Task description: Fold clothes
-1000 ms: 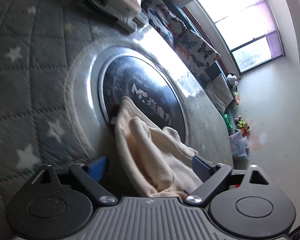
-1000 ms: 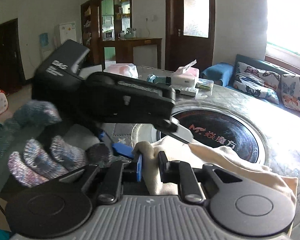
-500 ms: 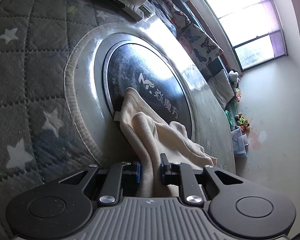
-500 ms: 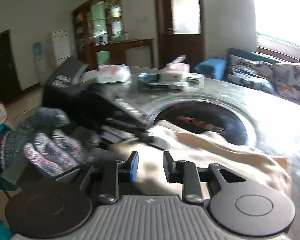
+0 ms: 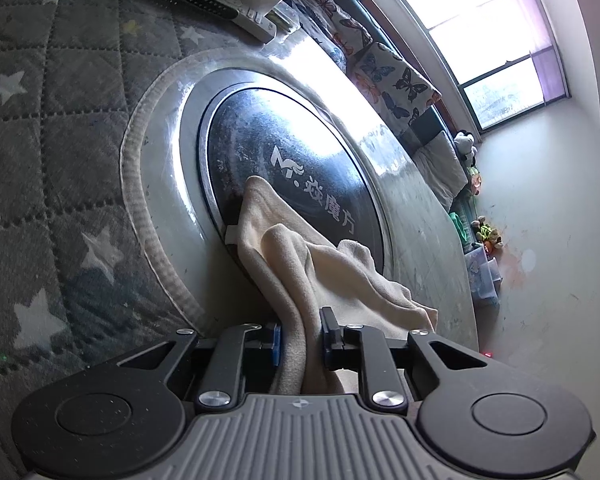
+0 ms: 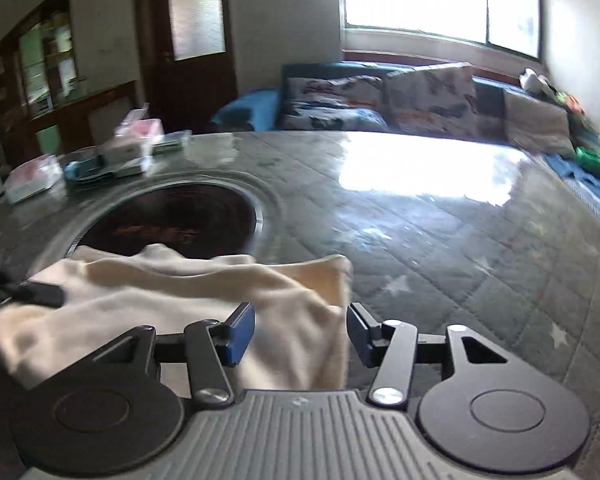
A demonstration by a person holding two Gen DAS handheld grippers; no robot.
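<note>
A cream-coloured cloth (image 5: 300, 264) lies crumpled on the round table, partly over the dark glass centre disc (image 5: 284, 152). My left gripper (image 5: 300, 338) is shut on one bunched edge of the cloth, which rises between its blue-padded fingers. In the right wrist view the same cream cloth (image 6: 172, 300) spreads across the lower left, and my right gripper (image 6: 300, 332) stands open with the cloth's right edge lying between its spread fingers. The tip of the left gripper (image 6: 40, 294) shows dark at the left edge.
A grey quilted cover with white stars (image 6: 440, 264) covers the table around the disc (image 6: 172, 224). Tissue boxes and small items (image 6: 124, 152) sit at the far left of the table. A sofa with butterfly cushions (image 6: 420, 100) stands behind, under a bright window.
My left gripper closed on the cloth edge and stays shut. My right gripper let go of the cloth, opened wide and swung right along the cloth's edge.
</note>
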